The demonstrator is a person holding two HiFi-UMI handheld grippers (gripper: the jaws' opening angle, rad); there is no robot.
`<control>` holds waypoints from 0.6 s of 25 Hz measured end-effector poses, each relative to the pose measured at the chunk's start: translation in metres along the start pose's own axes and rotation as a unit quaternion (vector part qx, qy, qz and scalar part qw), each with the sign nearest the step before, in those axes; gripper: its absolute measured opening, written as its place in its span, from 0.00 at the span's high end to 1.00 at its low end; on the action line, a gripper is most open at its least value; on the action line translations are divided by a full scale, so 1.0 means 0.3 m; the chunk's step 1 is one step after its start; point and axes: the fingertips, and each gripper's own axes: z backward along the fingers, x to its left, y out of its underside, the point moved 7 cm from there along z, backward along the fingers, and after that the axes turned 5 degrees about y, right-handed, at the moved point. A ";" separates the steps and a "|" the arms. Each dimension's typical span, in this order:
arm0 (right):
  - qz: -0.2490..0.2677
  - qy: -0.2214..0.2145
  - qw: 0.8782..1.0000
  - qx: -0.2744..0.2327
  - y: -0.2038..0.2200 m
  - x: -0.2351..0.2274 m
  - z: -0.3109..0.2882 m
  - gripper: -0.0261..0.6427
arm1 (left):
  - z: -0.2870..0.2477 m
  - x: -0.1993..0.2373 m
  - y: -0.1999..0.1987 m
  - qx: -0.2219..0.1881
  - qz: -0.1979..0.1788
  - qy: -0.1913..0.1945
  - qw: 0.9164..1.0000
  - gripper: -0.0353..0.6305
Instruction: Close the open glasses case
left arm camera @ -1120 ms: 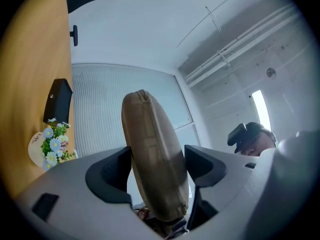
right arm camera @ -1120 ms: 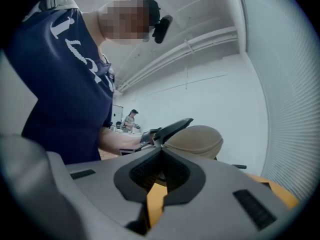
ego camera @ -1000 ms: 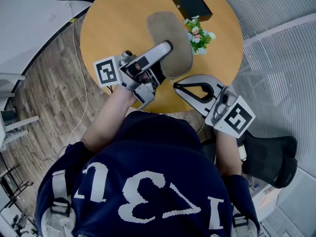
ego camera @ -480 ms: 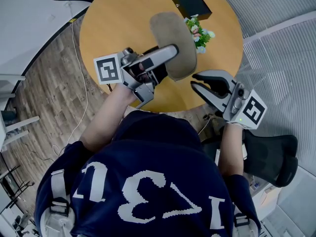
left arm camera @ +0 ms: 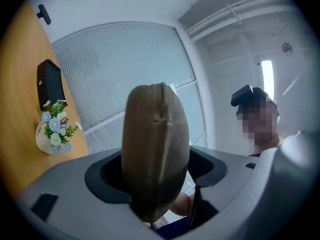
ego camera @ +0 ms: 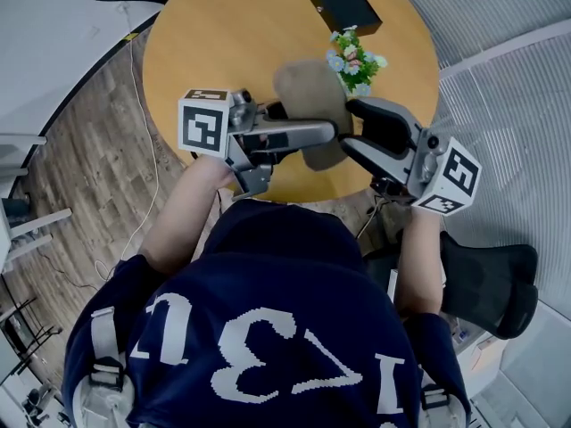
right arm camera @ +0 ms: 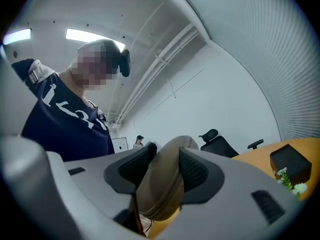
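1. The glasses case [ego camera: 308, 92] is a soft, oval, taupe-brown clamshell with a matte, fabric-like skin.
2. In the left gripper view the glasses case [left arm camera: 155, 149] is seen edge-on. A thin seam runs down its middle with a small step near the top, and the two halves lie together with no gap showing on that side.
3. In the right gripper view the glasses case [right arm camera: 165, 179] shows the same seam curving round its rim.
4. The case sits over the near right part of the round wooden table [ego camera: 214, 43], close to its near edge and just on the near side of the small flower pot [ego camera: 354, 61]. Whether it touches the tabletop cannot be told.
5. The left gripper [ego camera: 326, 136] reaches in from the left and is clamped on the case, with one jaw on each broad face.
6. The right gripper [ego camera: 352, 127] comes in from the right. Its jaws are opening with the case's end between them, and the pads sit just beside either face.
7. The flower pot is the nearest obstacle on the far side of the case. A black box [ego camera: 342, 1] lies well beyond it, near the table's far edge.
8. The left and far-left parts of the tabletop are bare wood.
9. Past the near edge come the person's torso and wood flooring [ego camera: 89, 150]. A black office chair [ego camera: 486, 283] stands at the near right.
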 end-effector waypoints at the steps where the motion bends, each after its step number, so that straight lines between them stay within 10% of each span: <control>1: -0.001 -0.003 1.000 0.001 0.007 0.000 -0.005 0.68 | -0.003 0.000 0.006 0.004 0.005 -0.007 1.000 0.46; 8: -0.021 -0.001 0.999 -0.035 0.003 -0.006 -0.032 0.73 | 0.018 0.009 -0.025 -0.040 0.016 -0.004 0.999 0.48; 15: -0.008 0.085 0.995 0.055 0.080 -0.006 -0.027 0.70 | 0.101 -0.017 -0.137 -0.153 -0.029 -0.036 0.987 0.49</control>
